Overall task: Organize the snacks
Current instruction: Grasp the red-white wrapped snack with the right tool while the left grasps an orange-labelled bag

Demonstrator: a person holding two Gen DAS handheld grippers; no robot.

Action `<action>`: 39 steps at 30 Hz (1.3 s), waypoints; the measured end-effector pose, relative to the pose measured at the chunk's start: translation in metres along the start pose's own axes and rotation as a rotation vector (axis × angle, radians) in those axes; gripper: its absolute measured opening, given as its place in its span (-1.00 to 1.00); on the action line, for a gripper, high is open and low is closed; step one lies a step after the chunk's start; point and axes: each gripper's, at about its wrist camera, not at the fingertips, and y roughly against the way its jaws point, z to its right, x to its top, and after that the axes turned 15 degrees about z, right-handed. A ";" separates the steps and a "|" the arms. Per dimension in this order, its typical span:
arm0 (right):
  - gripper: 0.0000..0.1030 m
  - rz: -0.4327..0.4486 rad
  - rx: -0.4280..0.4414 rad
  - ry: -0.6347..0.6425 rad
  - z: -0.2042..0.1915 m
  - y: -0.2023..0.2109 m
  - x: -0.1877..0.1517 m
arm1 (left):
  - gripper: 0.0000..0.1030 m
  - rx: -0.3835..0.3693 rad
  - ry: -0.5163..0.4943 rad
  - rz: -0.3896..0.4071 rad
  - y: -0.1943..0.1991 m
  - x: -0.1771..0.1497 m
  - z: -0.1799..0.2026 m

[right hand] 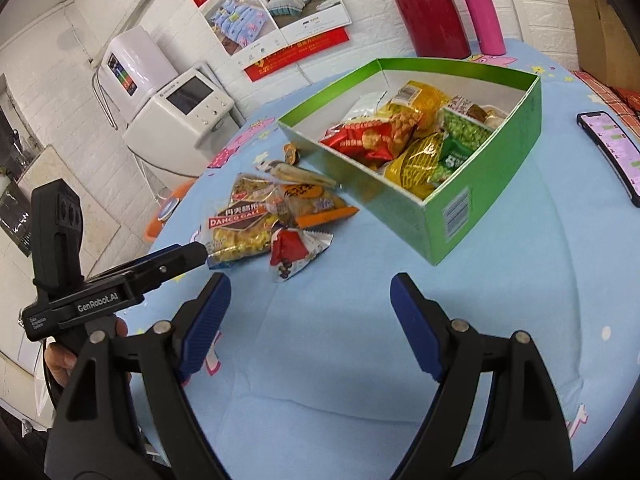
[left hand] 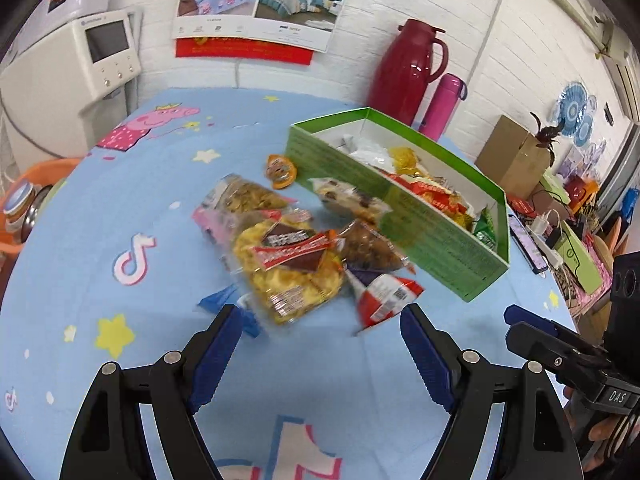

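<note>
Both sets of tongs are spread wide with nothing in them: left tongs (left hand: 320,314) hang just short of the snack pile, right tongs (right hand: 310,284) hover over bare blue cartoon-print surface (right hand: 320,360). Just past them sits the loose heap on the cloth: a red-and-white triangular packet (left hand: 384,294), a yellow Danco cake bag (left hand: 290,270), and a few clear-wrapped pastries. Behind that, the open green cardboard box (right hand: 448,216) is already stuffed with red, gold and green packets. Farthest back, a dark red plastic thermos jug (left hand: 408,76).
</note>
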 end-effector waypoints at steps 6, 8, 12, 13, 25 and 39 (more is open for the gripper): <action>0.56 -0.082 -0.002 0.100 -0.022 -0.036 -0.016 | 0.61 0.026 0.038 -0.023 0.008 -0.021 -0.036; 0.49 -0.102 0.001 0.121 -0.030 -0.050 -0.018 | 0.61 0.028 0.048 -0.024 0.012 -0.024 -0.043; 0.36 -0.112 -0.020 0.159 -0.039 -0.076 -0.020 | 0.61 0.019 0.060 -0.013 0.018 -0.023 -0.050; 0.33 -0.108 -0.029 0.171 -0.041 -0.082 -0.019 | 0.61 0.010 0.059 -0.008 0.019 -0.021 -0.050; -0.36 -0.087 -0.071 0.095 -0.009 -0.057 -0.022 | 0.61 -0.141 -0.098 0.034 -0.009 0.017 0.006; -0.36 -0.048 -0.095 0.007 0.024 -0.015 -0.026 | 0.35 -0.084 -0.278 -0.128 -0.112 0.015 0.065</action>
